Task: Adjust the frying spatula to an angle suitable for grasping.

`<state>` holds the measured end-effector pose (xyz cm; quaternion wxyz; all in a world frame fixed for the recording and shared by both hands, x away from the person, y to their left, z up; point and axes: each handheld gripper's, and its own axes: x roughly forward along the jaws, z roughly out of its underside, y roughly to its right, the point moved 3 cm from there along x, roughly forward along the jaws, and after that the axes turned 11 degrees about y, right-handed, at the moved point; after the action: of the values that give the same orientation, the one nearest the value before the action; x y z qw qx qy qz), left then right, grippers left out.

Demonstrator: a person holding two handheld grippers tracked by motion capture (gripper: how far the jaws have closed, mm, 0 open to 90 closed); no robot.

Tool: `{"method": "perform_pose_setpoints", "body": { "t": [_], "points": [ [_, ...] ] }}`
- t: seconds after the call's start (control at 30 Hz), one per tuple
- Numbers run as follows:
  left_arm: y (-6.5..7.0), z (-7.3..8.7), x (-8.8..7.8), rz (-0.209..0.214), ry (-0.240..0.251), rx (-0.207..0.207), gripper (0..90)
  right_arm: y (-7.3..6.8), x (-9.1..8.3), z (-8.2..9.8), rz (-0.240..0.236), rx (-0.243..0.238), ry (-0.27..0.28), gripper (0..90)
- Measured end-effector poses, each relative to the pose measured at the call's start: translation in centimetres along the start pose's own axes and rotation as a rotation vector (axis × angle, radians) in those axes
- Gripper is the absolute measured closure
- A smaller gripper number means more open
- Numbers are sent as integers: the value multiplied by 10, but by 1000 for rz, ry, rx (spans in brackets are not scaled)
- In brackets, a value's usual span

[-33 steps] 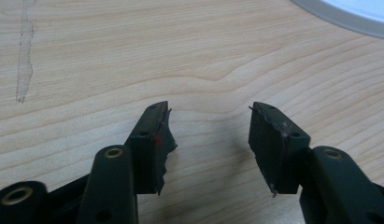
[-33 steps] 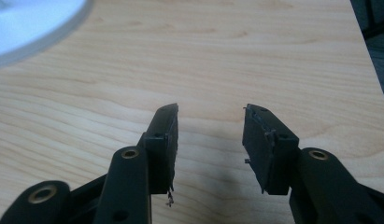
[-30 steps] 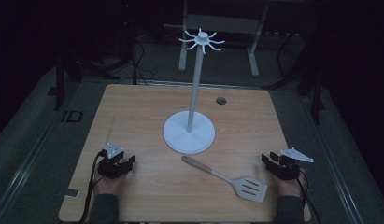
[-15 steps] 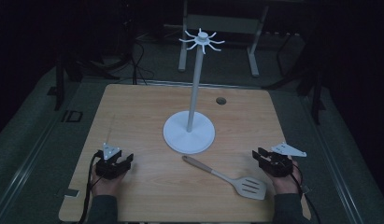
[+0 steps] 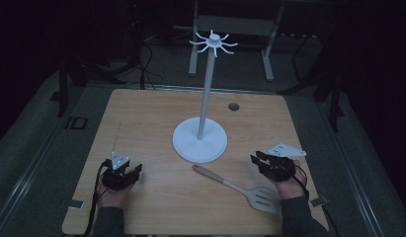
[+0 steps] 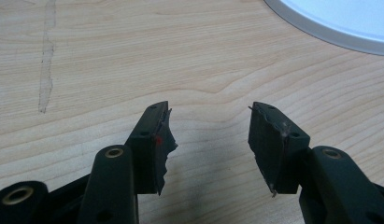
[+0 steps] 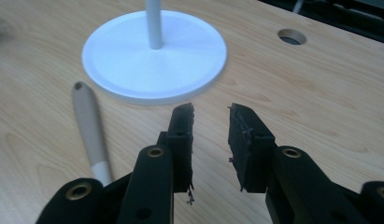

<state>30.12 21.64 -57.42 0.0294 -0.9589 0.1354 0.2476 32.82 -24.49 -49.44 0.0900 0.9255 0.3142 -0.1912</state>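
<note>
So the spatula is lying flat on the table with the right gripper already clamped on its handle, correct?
Not clamped. In the right gripper view the right gripper has nothing between its jaws; the spatula lies flat on the table off to its side, untouched.

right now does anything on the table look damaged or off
Yes: the black pads on the left gripper are torn and ragged at the edges, and the right gripper's pads are frayed too. The slotted spatula and white stand look fine.
</note>
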Motion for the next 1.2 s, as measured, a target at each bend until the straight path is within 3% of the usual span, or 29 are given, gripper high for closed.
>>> {"method": "perform_pose_setpoints", "body": {
  "t": [0.27, 0.67, 1.2],
  "points": [
    [1, 0, 0, 3, -9, 9, 486, -17, 9, -7, -65, -48, -40, 701],
    [1, 1, 1, 3, -16, 14, 486, -43, 31, -4, -157, -140, -152, 669],
    [2, 1, 1, 16, -24, 17, 481, -58, 43, -15, -207, -231, -277, 657]
  ]
}}
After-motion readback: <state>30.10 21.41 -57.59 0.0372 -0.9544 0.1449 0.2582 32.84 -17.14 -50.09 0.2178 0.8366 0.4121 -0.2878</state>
